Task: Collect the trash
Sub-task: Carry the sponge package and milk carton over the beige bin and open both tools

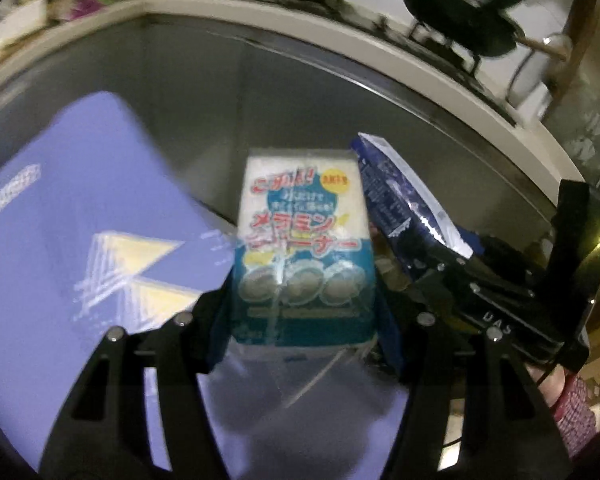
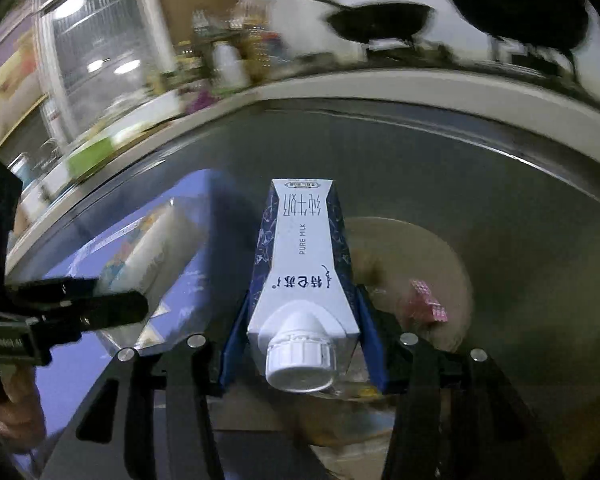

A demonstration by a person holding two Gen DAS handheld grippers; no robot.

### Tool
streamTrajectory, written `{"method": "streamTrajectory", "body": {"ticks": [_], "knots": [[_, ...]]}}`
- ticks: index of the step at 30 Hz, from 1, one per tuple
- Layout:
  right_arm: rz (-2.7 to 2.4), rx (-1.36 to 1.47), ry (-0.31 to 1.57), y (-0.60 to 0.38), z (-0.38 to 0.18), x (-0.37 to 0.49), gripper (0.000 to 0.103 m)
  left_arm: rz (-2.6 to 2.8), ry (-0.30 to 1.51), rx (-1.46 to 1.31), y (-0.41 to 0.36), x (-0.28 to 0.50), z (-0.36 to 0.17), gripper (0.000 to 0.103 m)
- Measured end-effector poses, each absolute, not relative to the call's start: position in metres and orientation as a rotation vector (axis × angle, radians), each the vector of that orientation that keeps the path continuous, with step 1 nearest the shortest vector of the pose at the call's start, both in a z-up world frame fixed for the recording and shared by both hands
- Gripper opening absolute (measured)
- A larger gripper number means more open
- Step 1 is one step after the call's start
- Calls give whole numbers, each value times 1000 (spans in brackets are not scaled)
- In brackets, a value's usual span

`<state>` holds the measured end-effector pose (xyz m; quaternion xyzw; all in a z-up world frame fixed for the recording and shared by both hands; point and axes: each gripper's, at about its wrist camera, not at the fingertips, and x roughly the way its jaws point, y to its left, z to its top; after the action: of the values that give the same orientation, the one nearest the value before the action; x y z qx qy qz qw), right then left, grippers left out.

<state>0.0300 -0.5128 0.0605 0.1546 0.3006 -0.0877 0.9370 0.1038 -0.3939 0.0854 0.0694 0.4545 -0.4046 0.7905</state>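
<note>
My left gripper is shut on a melamine sponge pack, white and teal with red Japanese print, held above a dark round table. My right gripper is shut on a blue and white milk carton with a white screw cap facing the camera. In the left wrist view the carton shows at the right, held by the right gripper. In the right wrist view the sponge pack shows at the left, in the left gripper.
A purple-blue flat bag or sheet lies on the table at the left; it also shows in the right wrist view. A brown round mat with a small pink wrapper lies at the right. Dark pans stand behind the table's pale rim.
</note>
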Motion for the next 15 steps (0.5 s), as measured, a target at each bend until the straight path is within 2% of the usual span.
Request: {"method": "streamTrajectory", "body": {"ticks": [3,6,7,10,15], "knots": [[-211,341,658,-545,57,37,47,-890,1012,155,-440,120,67,61],[-201,365,736,-560,41,60,49,-858,1094,174,-474,144,38,72],[-251,379,756,-565,34,67,51,-825,1125,165,-478,152,30,72],[-269,449,727,-575,26,67,55,-786,1181,128,-477,166,15,72],[-263,489,610,-569,37,45,57,-817,1110,125,-452,154,32,72]]}}
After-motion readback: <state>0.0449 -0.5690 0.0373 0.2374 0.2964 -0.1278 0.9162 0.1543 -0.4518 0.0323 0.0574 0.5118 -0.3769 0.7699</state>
